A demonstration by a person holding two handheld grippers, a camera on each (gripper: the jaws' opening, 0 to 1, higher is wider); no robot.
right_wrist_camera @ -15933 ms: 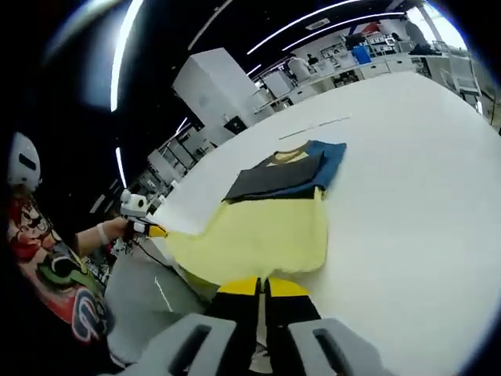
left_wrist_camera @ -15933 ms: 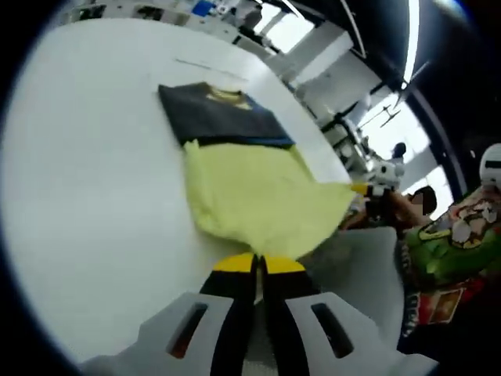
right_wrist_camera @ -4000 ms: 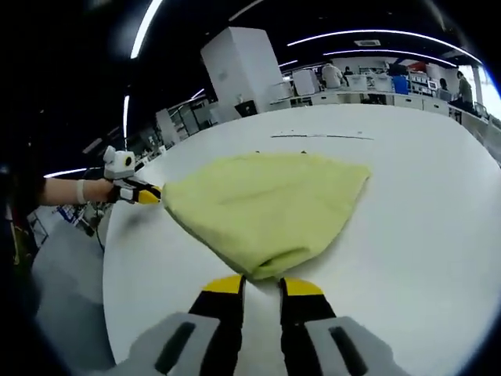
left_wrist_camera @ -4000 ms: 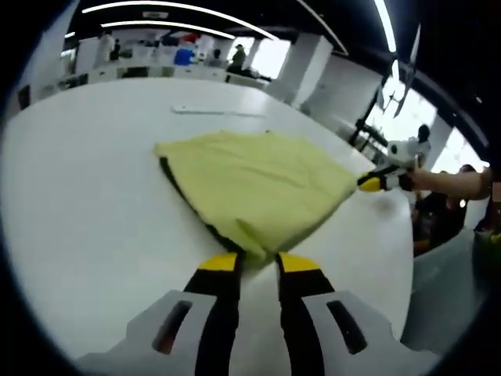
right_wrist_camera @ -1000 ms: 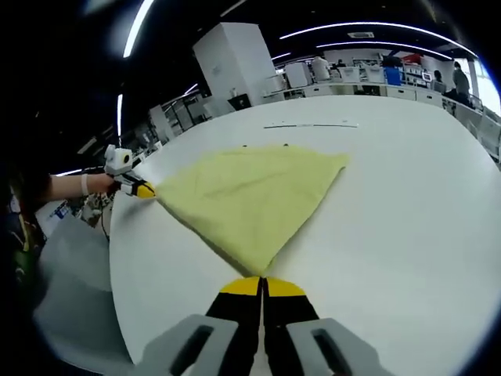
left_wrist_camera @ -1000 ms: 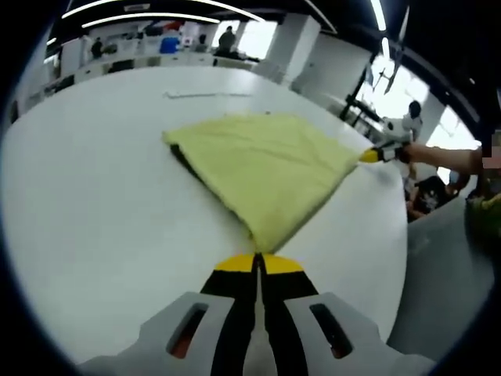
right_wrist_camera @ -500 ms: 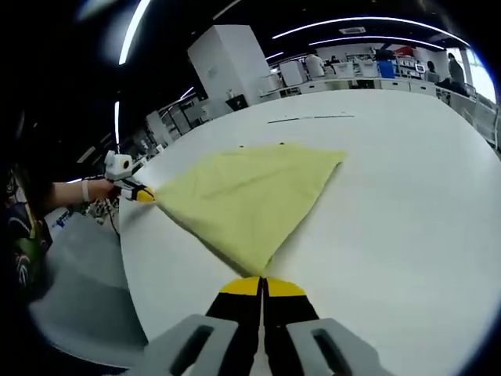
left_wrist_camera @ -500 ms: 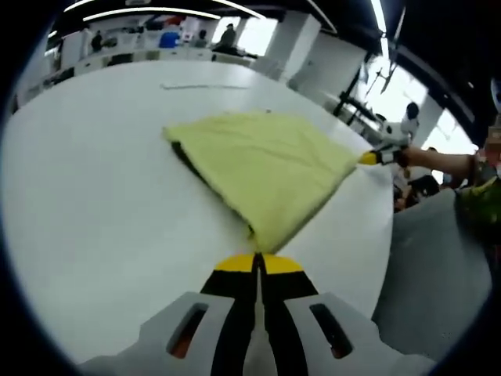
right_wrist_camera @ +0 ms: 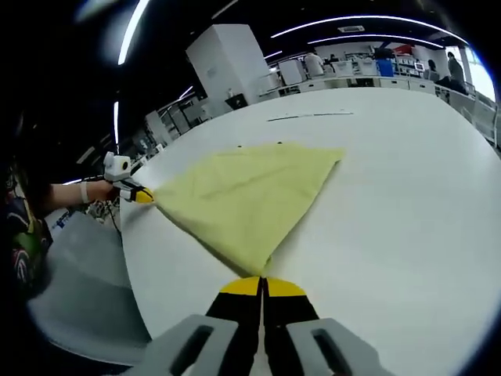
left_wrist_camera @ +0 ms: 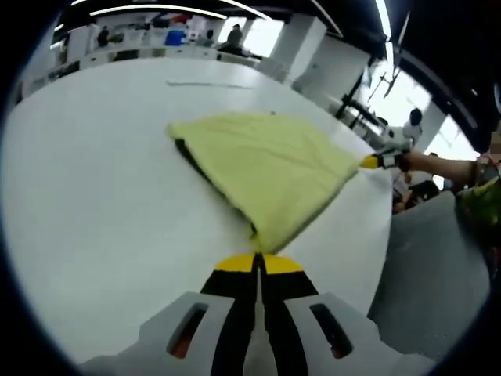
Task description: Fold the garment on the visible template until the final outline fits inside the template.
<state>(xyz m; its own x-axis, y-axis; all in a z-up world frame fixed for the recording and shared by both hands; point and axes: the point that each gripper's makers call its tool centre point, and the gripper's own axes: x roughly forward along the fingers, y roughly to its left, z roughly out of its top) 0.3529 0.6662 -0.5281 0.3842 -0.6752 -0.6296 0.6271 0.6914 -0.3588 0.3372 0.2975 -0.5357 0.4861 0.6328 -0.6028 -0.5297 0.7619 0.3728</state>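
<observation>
The yellow garment (left_wrist_camera: 270, 168) lies folded on the white table (left_wrist_camera: 94, 196); the left gripper (left_wrist_camera: 258, 262) pinches one near corner, jaws closed; the right gripper (right_wrist_camera: 263, 285) likewise clamps the other corner; the template is hidden beneath the cloth.

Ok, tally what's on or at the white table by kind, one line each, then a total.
Yellow garment: 1
Tongs: 2, left tongs and right tongs, each shut on a garment corner
White table: 1
Total: 4
</observation>
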